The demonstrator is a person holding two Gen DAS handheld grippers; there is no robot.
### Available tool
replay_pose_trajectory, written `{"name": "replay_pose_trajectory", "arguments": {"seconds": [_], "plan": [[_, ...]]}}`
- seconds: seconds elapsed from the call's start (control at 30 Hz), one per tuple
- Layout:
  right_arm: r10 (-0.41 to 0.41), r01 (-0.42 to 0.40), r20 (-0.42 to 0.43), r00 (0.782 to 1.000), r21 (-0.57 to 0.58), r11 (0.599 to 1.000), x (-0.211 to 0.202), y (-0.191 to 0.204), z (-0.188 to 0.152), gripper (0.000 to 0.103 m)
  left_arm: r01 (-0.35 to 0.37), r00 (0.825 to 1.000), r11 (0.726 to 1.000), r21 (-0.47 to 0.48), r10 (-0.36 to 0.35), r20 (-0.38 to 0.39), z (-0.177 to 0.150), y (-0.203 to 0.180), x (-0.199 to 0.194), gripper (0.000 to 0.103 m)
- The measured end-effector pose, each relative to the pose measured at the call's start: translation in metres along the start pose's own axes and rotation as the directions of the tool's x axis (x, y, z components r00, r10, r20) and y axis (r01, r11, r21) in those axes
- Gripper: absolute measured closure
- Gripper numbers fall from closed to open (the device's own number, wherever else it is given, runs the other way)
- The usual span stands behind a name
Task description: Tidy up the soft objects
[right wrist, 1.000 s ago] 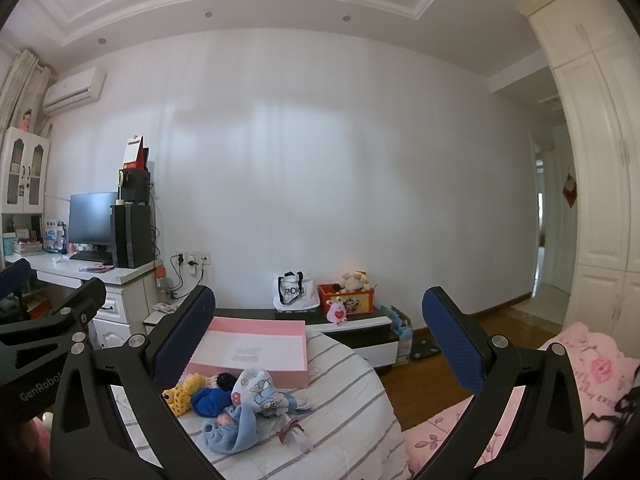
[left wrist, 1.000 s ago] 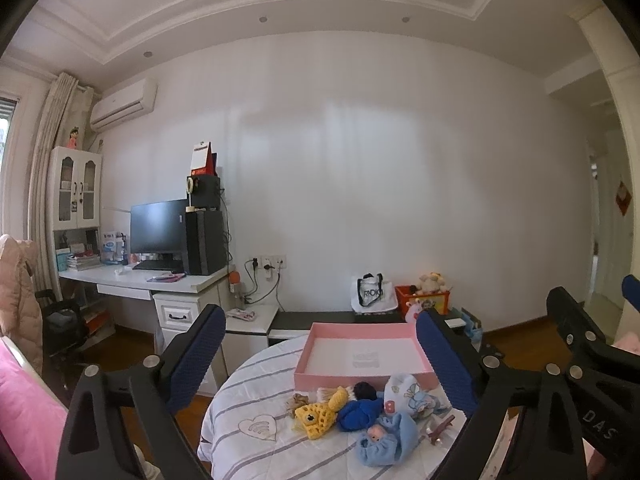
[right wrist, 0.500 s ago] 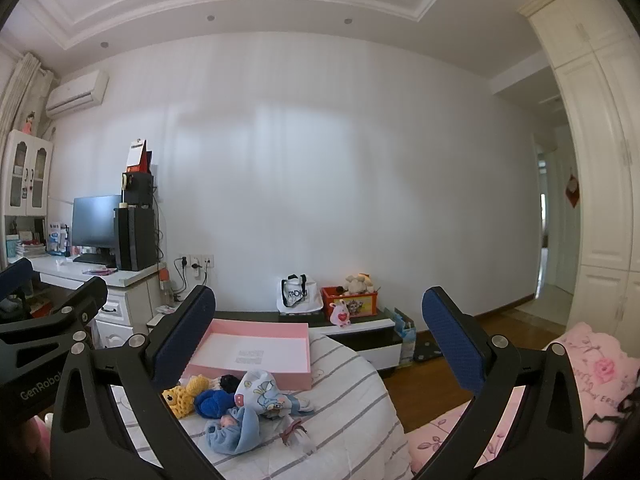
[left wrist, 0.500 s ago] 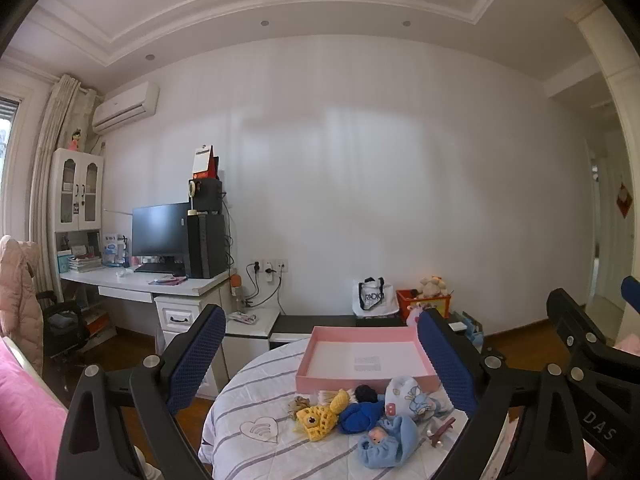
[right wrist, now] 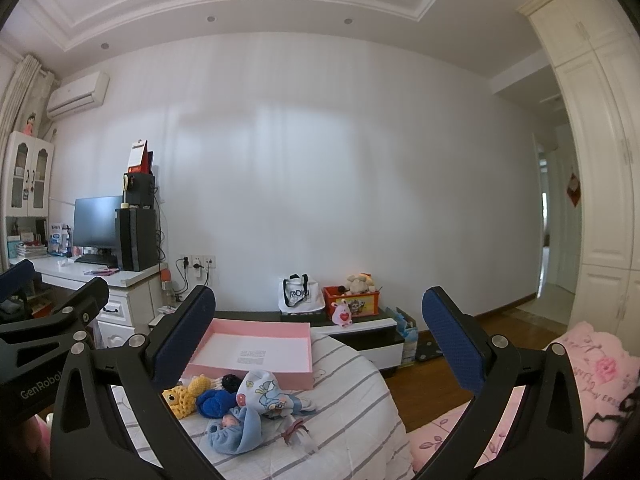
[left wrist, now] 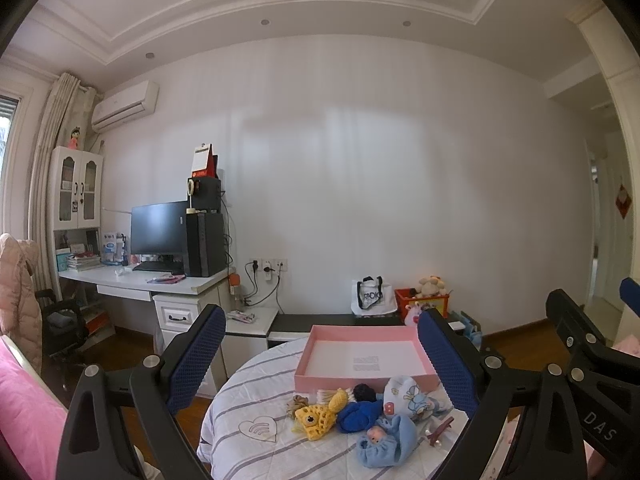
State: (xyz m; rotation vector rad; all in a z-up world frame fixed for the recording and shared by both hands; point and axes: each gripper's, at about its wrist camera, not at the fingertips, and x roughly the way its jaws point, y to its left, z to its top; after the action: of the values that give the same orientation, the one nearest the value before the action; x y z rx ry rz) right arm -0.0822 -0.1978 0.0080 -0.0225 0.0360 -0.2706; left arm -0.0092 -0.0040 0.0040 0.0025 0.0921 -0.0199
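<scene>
left gripper (left wrist: 320,364): jaws wide apart, holding nothing
right gripper (right wrist: 318,340): same deal
soft toys (left wrist: 360,412): piled just near of the pink tray (left wrist: 320,338)

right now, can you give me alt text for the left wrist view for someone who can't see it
The open left gripper hangs above a round striped table, holding nothing. On the table a cluster of soft toys, a yellow knitted toy, a dark blue one and a light blue doll, lies in front of an empty pink tray.
</scene>
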Motion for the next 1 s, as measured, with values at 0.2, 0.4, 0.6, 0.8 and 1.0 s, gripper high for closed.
{"name": "replay_pose_trajectory", "arguments": {"seconds": [0.2, 0.4, 0.6, 0.8, 1.0], "plan": [[-0.002, 0.002, 0.0, 1.0, -0.002, 1.0, 0.0001, 0.0, 0.0007, 0.0, -0.001, 1.0, 1.0, 0.001, 0.001, 0.0, -0.0001, 0.0001, 0.0, 0.008], [-0.003, 0.003, 0.003, 1.0, -0.004, 1.0, -0.0007, 0.0006, 0.0, 0.0, 0.002, 1.0, 1.0, 0.0, -0.002, 0.005, -0.0001, 0.0009, -0.0013, 0.008], [-0.004, 0.004, 0.005, 1.0, -0.004, 1.0, -0.0007, 0.0014, -0.0009, 0.0, 0.003, 1.0, 1.0, 0.0, -0.003, 0.006, -0.0005, 0.0016, -0.0025, 0.008], [-0.01, 0.01, 0.008, 1.0, -0.008, 1.0, -0.0008, 0.0016, -0.0004, 0.0, 0.005, 1.0, 1.0, 0.003, -0.005, 0.011, -0.0004, 0.0009, -0.004, 0.008], [-0.01, 0.01, 0.011, 1.0, -0.007, 1.0, -0.0015, 0.0011, -0.0008, 0.0, 0.005, 1.0, 1.0, 0.006, -0.005, 0.013, -0.0006, 0.0011, -0.0051, 0.008]]}}
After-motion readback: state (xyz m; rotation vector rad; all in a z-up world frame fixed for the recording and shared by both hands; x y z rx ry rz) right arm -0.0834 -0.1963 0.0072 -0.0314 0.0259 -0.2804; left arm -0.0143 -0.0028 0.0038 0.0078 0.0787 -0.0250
